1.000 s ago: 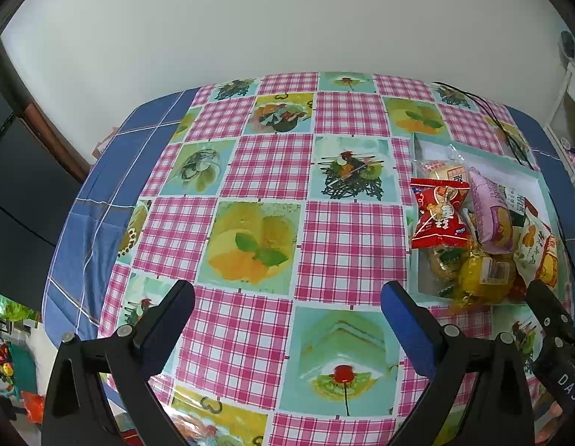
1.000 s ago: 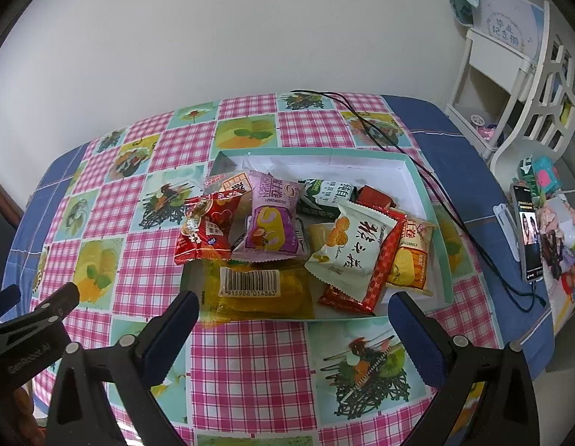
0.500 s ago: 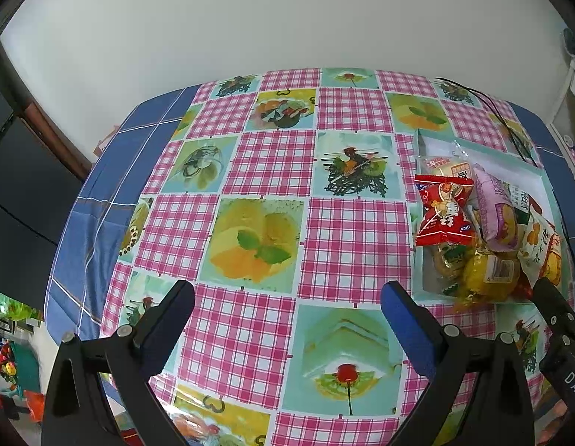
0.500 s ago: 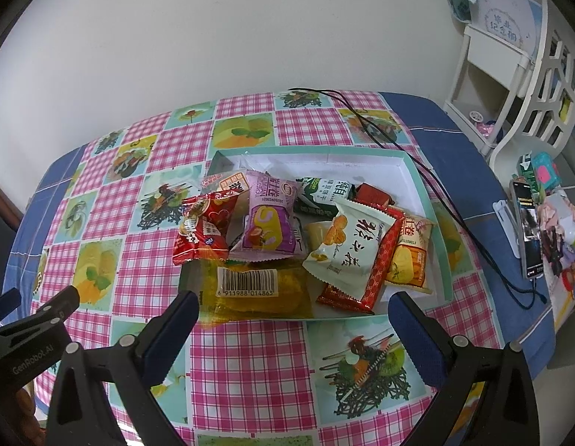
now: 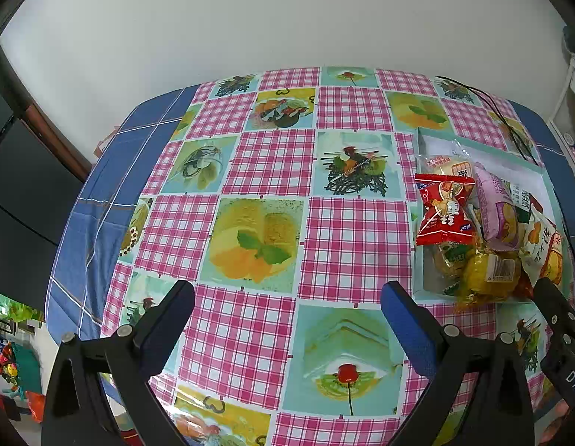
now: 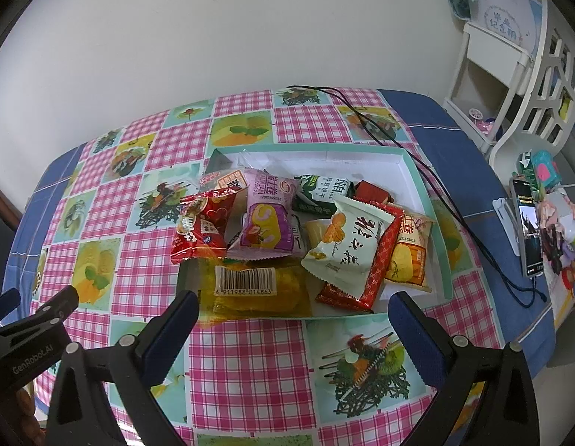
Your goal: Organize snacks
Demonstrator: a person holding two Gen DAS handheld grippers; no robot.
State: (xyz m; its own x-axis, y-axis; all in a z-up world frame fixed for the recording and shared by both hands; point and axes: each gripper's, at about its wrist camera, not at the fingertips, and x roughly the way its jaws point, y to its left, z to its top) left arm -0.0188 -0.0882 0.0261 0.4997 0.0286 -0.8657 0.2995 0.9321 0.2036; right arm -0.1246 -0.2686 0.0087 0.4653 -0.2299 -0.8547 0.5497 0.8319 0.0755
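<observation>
A shallow teal-rimmed white box [image 6: 413, 171] sits on the table and holds a pile of snack packets: a red one [image 6: 198, 228], a purple one [image 6: 267, 221], a white one [image 6: 346, 251], a yellow one with a barcode [image 6: 250, 290] and several others. My right gripper [image 6: 293, 314] is open and empty, just in front of the box. My left gripper [image 5: 287, 301] is open and empty over bare tablecloth, left of the box [image 5: 436, 145]. The red packet [image 5: 443, 208] hangs over the box's left rim. Each gripper shows at the edge of the other's view.
The table [image 5: 265, 163] has a pink-check and fruit-picture cloth with blue edges. A black cable [image 6: 447, 215] runs along the box's right side. A phone [image 6: 529, 230] and small clutter lie at the right edge. A white shelf [image 6: 510, 59] stands beyond.
Both grippers have drifted slightly; the left view has shifted so the box sits further right. Both stay open and empty. The snacks have not moved.
</observation>
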